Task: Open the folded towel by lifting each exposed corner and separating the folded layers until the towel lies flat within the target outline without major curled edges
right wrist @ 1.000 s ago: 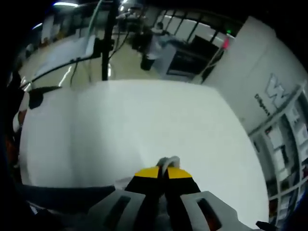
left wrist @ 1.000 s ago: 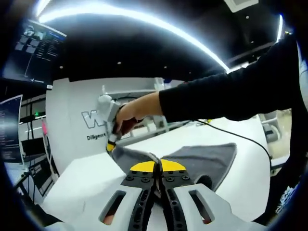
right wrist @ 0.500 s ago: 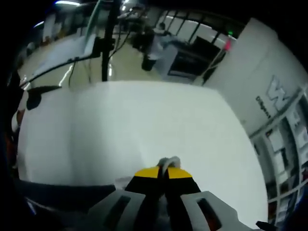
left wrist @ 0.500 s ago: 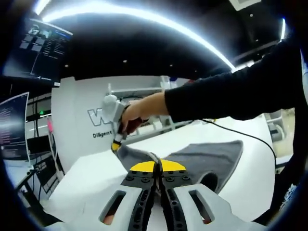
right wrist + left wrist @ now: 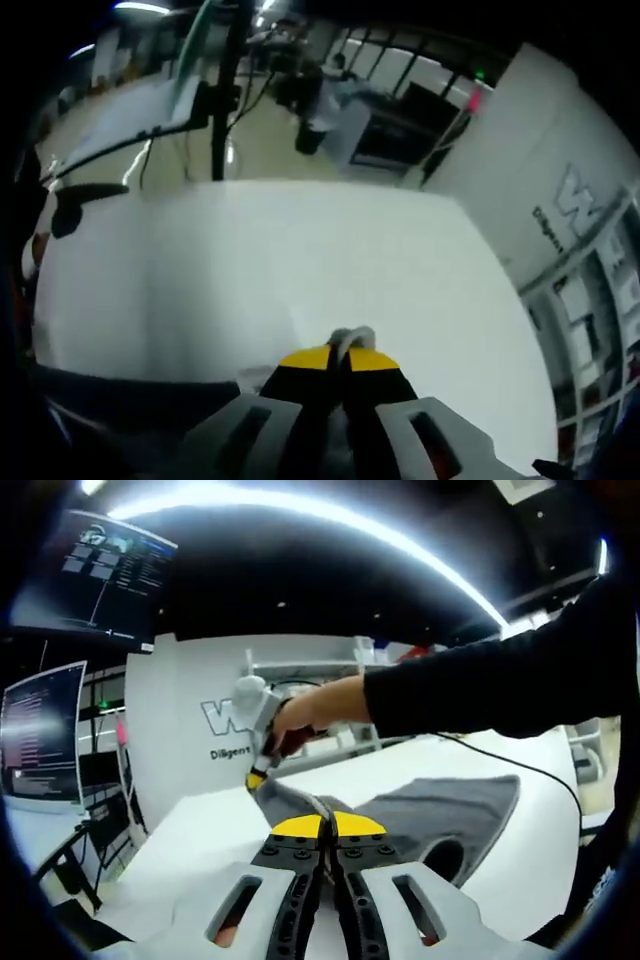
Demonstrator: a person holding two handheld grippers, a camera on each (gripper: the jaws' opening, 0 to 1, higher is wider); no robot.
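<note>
Fingers of both the left gripper (image 5: 321, 825) and right gripper (image 5: 347, 351) are pinching grey towel (image 5: 440, 810) corners, lifted off the white worktop (image 5: 300, 260), so it's opened partway, not flat yet.

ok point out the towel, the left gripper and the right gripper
towel (image 5: 455, 810), left gripper view, flat grey part on the table
left gripper (image 5: 328, 825), left gripper view, between its yellow tips
right gripper (image 5: 338, 357), right gripper view, between its yellow tips
</note>
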